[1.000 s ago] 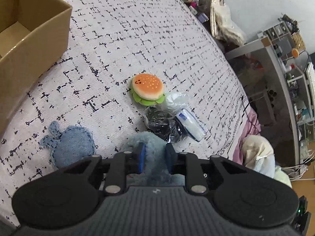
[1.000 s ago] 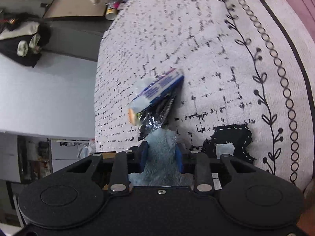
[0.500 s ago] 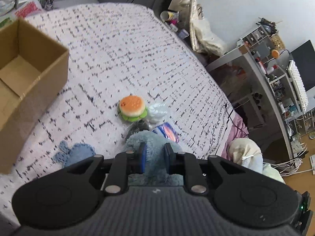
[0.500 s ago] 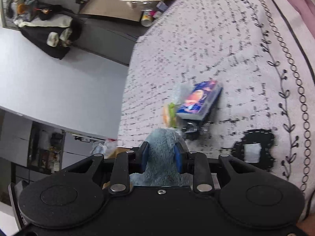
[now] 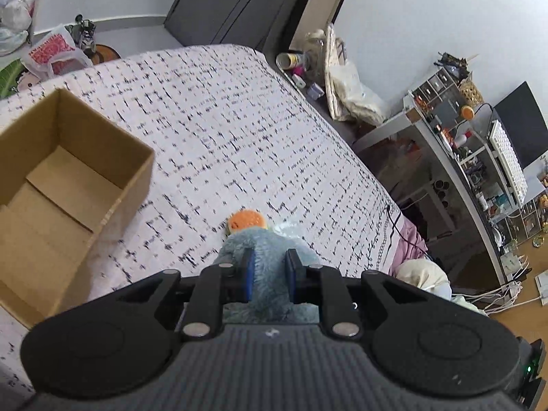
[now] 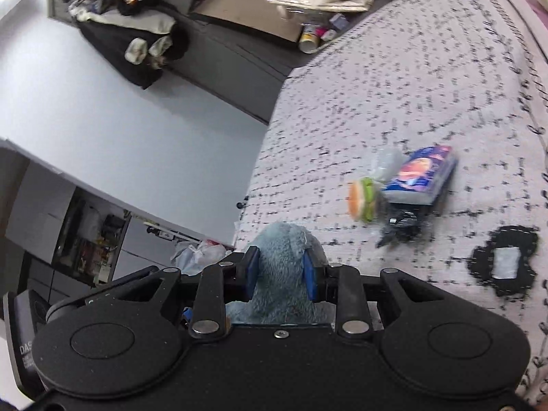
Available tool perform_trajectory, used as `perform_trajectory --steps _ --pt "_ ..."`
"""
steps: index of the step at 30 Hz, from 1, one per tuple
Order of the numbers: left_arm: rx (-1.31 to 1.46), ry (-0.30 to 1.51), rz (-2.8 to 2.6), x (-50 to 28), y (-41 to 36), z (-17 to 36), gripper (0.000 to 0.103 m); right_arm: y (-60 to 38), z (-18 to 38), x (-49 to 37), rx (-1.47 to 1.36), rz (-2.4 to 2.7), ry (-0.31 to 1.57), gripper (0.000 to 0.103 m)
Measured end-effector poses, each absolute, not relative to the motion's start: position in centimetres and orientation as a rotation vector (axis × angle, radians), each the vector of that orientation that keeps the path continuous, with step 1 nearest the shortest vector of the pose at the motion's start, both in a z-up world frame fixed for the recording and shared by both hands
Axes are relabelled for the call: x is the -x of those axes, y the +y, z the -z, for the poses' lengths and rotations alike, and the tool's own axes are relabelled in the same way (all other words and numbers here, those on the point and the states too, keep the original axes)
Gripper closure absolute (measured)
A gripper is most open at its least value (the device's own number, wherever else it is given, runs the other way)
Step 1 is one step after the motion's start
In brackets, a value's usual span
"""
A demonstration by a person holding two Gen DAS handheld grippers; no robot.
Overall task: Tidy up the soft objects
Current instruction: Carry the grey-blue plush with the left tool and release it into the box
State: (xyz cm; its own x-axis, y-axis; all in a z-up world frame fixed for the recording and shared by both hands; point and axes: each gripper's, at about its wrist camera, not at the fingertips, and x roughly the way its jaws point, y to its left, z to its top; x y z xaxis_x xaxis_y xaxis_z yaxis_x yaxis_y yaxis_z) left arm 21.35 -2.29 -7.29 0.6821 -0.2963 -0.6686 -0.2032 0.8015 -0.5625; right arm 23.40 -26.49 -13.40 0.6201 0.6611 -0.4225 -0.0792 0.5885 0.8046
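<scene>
Plush toy (image 5: 269, 253): blue, fuzzy, lower centre of both views, raised above the bed (image 5: 222, 130).
Left gripper (image 5: 268, 267): I see jaws clenched on it.
Right gripper (image 6: 280, 270): tilted, jaws grasping the same plush.
Cardboard box (image 5: 61, 188): left, open.

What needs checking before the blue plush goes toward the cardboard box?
1. Left tongs shut on fluffy grey-blue plush toy: ok.
2. Right tongs shut on the same plush: ok.
3. Plush lifted off the patterned white bedspread: cannot tell.
4. Open brown cardboard box empty, opening up: ok.
5. Orange-and-green burger plush and blue tissue pack outside the box: ok, on the bedspread.
</scene>
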Motion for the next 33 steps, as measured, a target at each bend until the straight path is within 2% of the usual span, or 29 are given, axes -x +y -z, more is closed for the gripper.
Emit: perform_trajectory --steps 16,33 --pt "0.699 0.766 0.029 -21.2 5.0 6.4 0.085 -19.5 12.8 -24.8 -0.785 -0.611 0.749 0.075" --pt "0.760 0.755 -0.030 -22.8 13.1 8.6 0.085 -11.5 13.6 -26.7 -0.729 -0.630 0.780 0.075"
